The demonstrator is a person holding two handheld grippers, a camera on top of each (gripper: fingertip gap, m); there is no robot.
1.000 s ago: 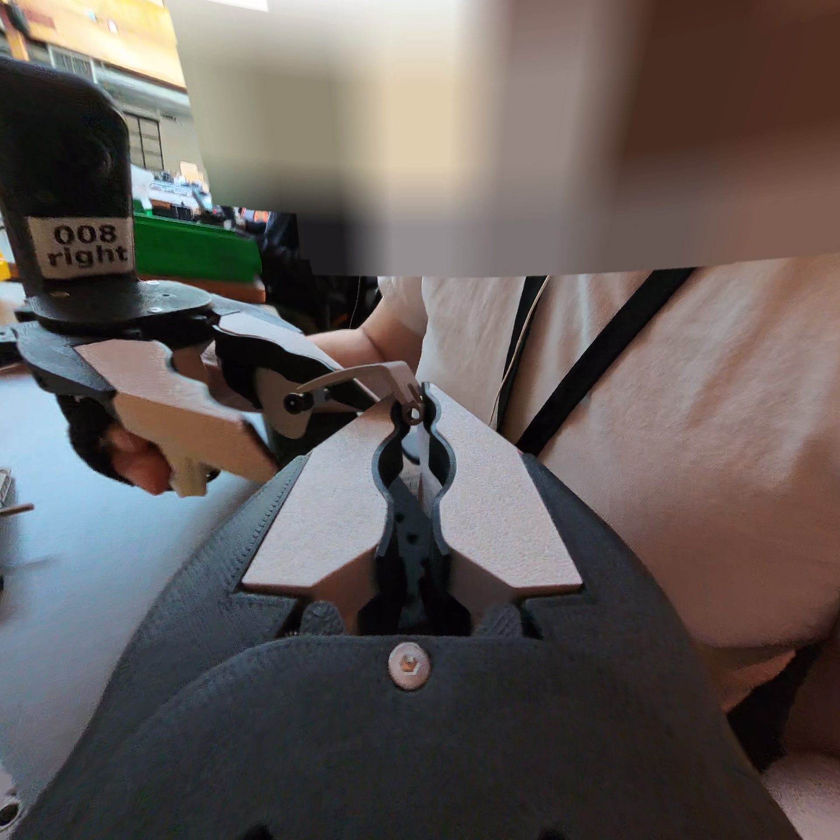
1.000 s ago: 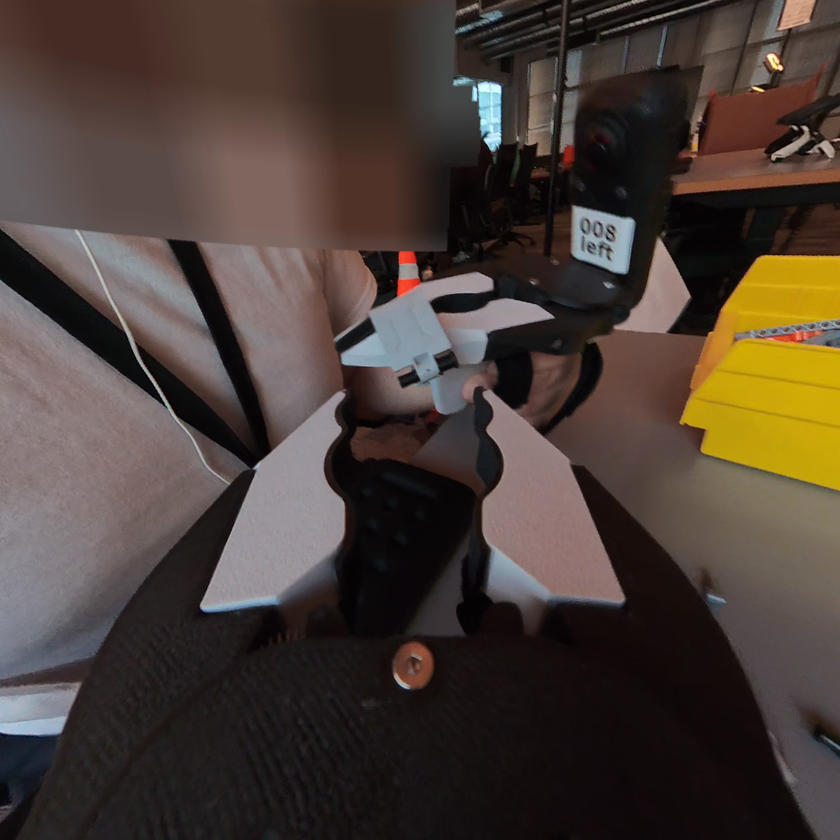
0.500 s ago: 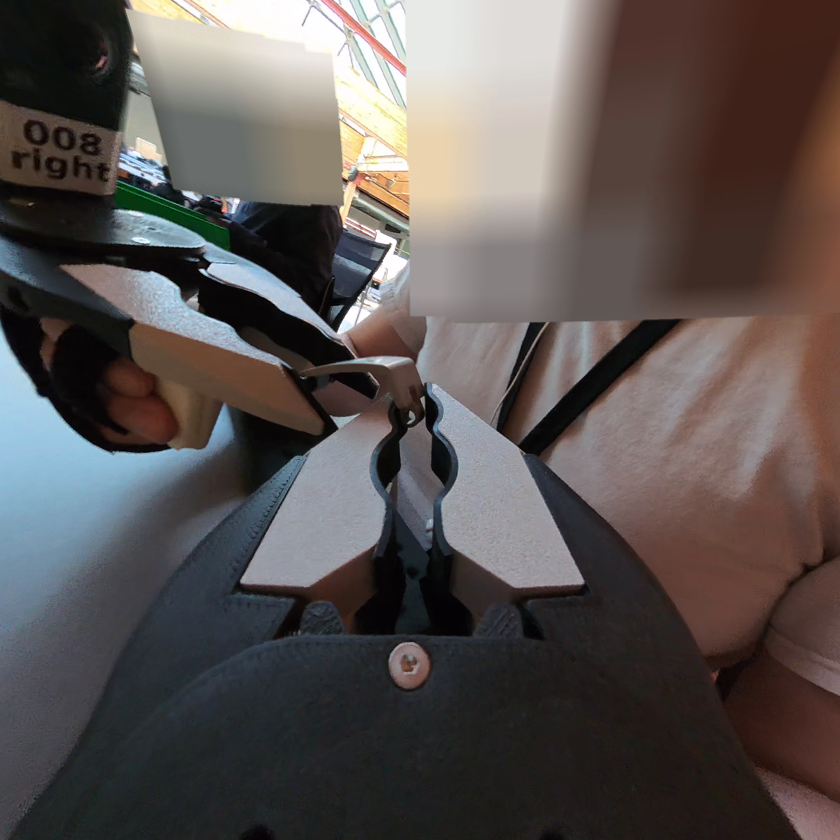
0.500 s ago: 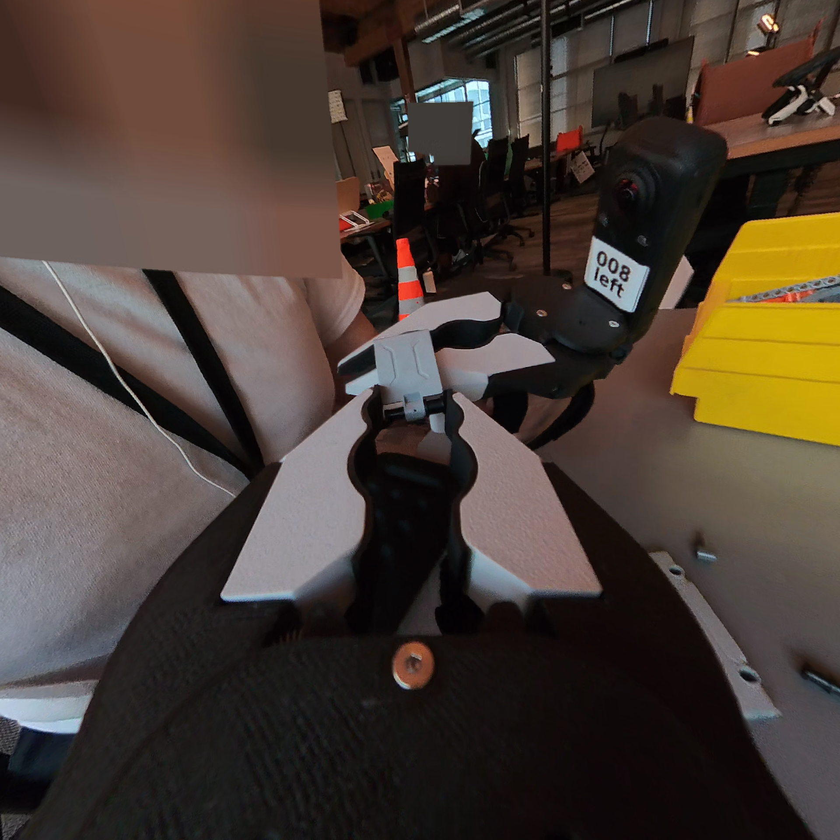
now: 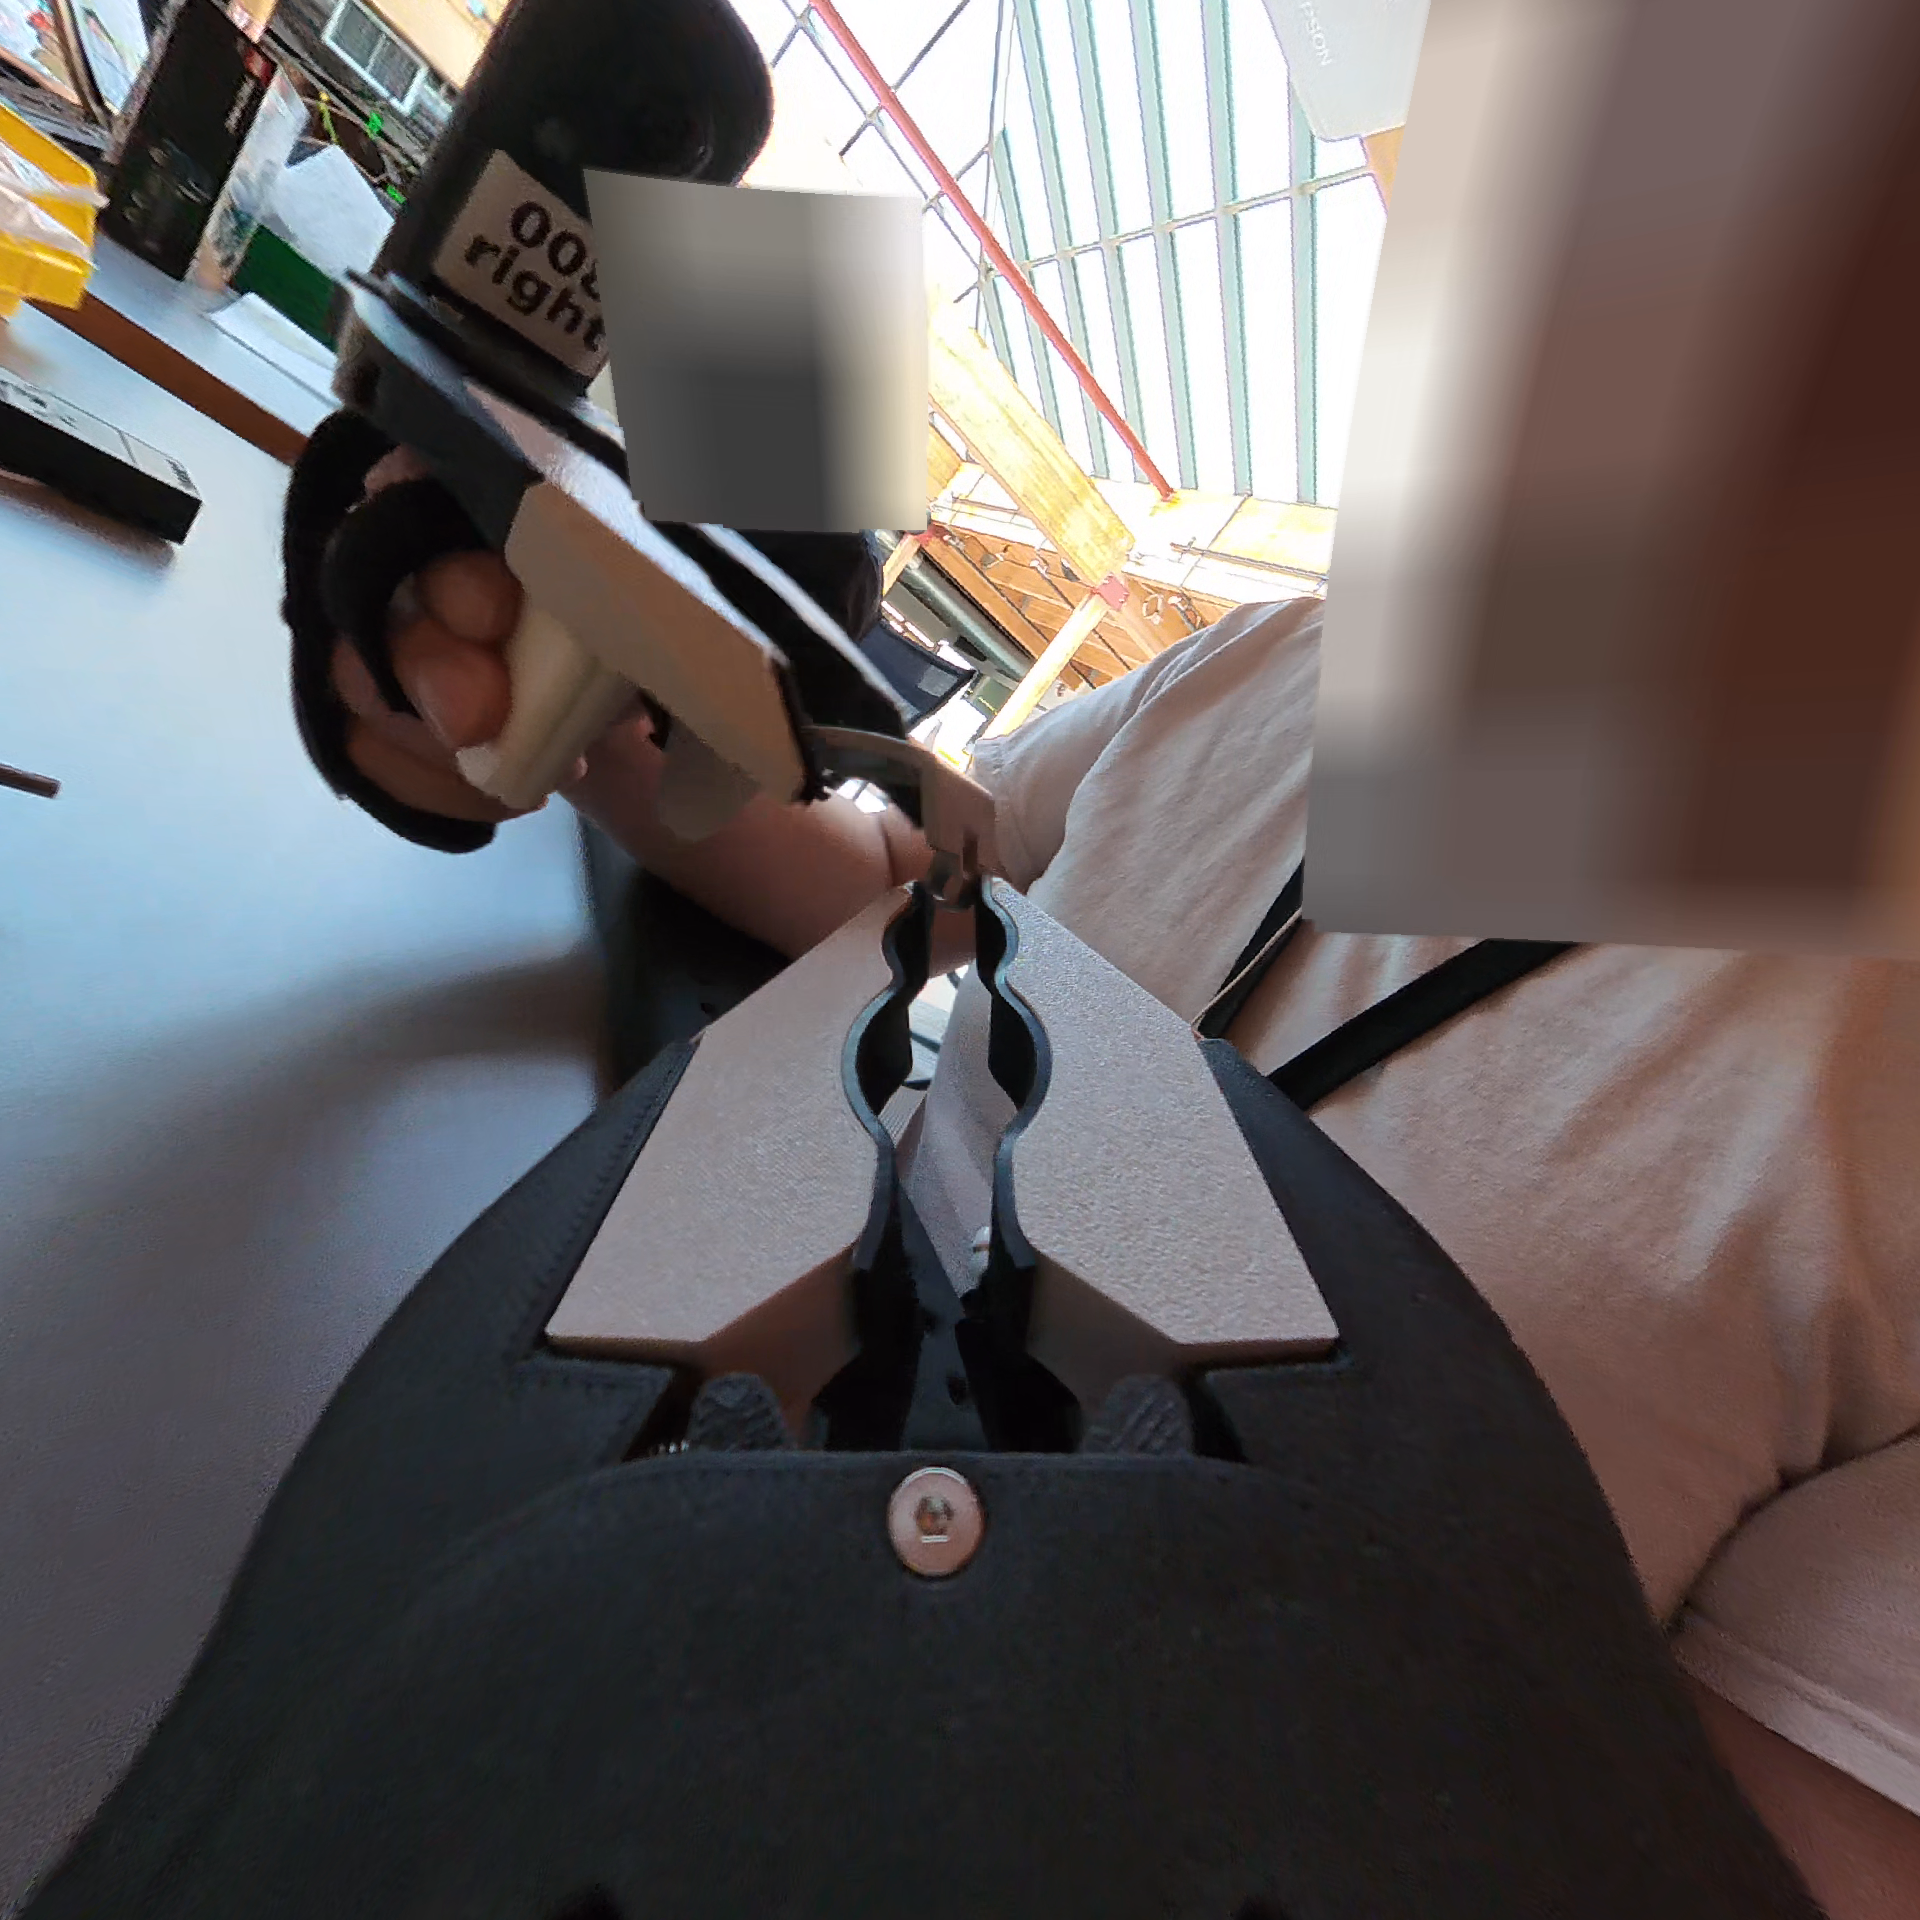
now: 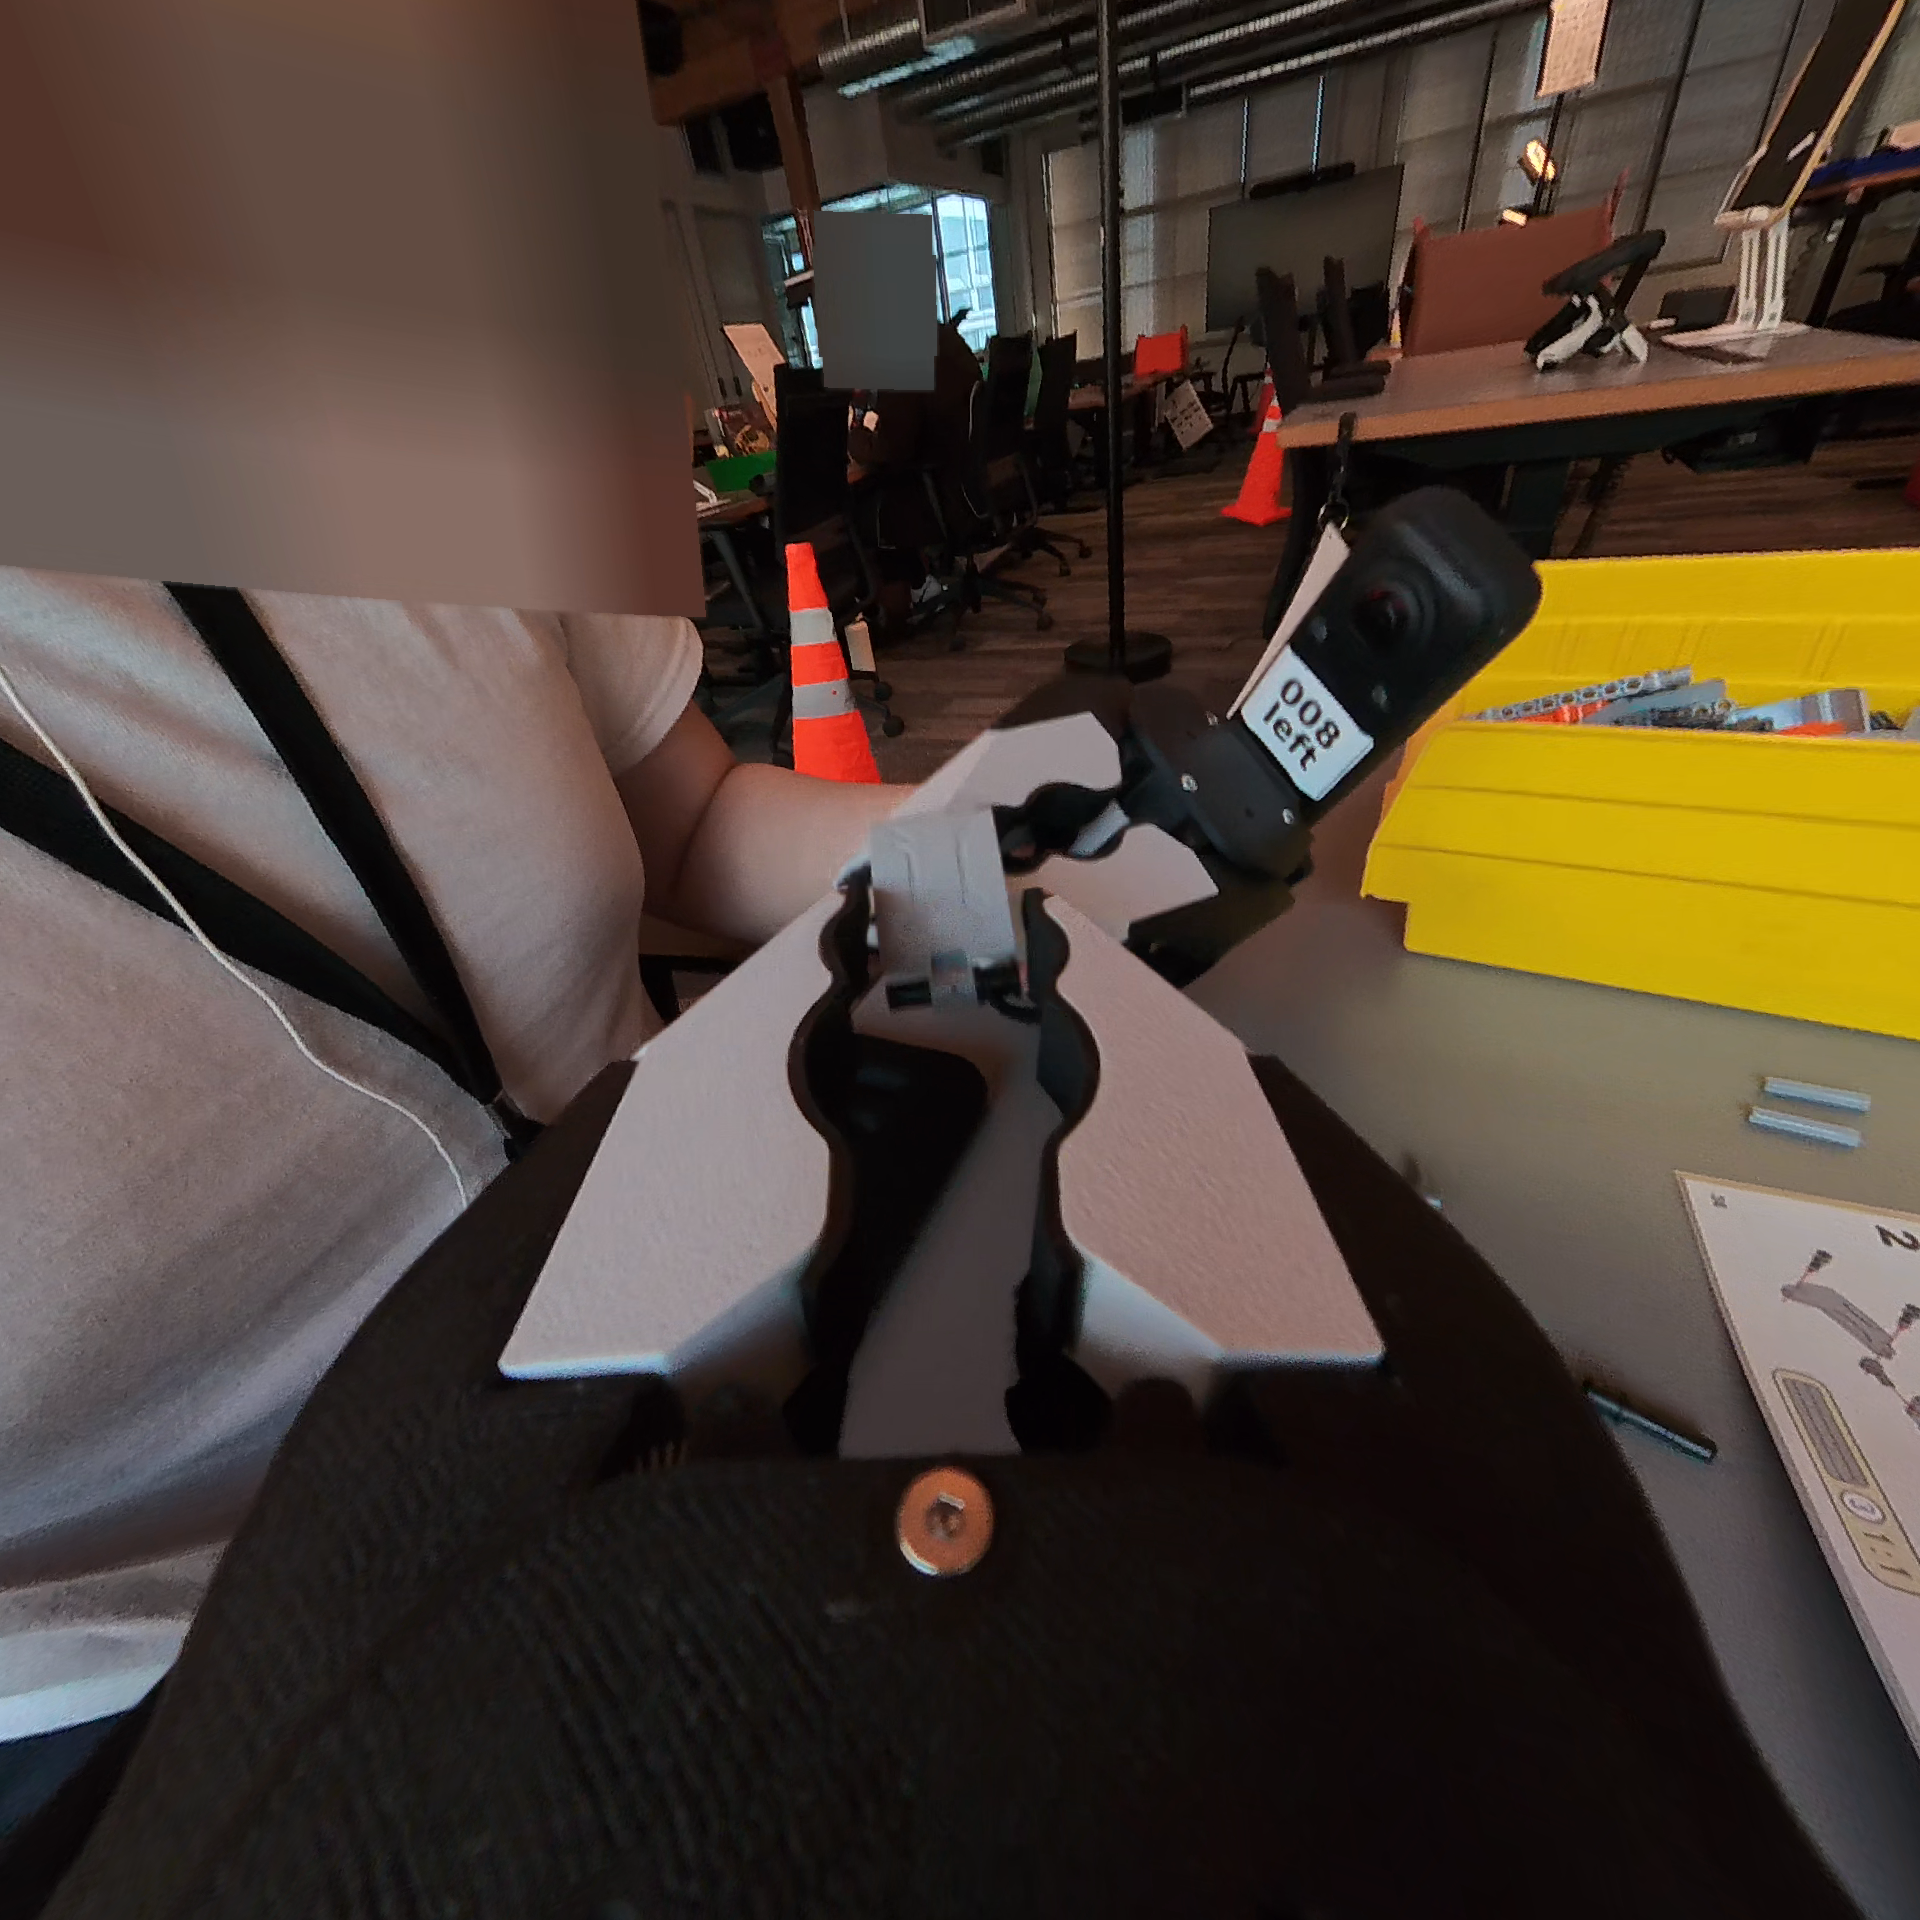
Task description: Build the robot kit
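A curved light-grey plastic part (image 6: 935, 883) with a small black pin (image 6: 914, 992) on it is held in the air between both grippers, in front of a person's chest. My right gripper (image 6: 945, 925) is shut on its near end. My left gripper (image 5: 948, 894) is shut on the part's other end (image 5: 951, 810), a narrow tip with a small ring. In the left wrist view the right gripper (image 5: 810, 769) comes in from the upper left, held by a gloved hand (image 5: 416, 665). In the right wrist view the left gripper (image 6: 1039, 821) reaches in from the right.
A yellow bin (image 6: 1662, 831) of grey and orange parts stands on the grey table (image 6: 1455, 1091) at the right. Two small grey pieces (image 6: 1813, 1107), a black pin (image 6: 1652, 1429) and a printed sheet (image 6: 1829, 1403) lie nearer. A black box (image 5: 83, 457) lies far left.
My right gripper was open a second ago and has closed on the grey part that the left gripper holds. Both grippers have tilted, and the views have swung.
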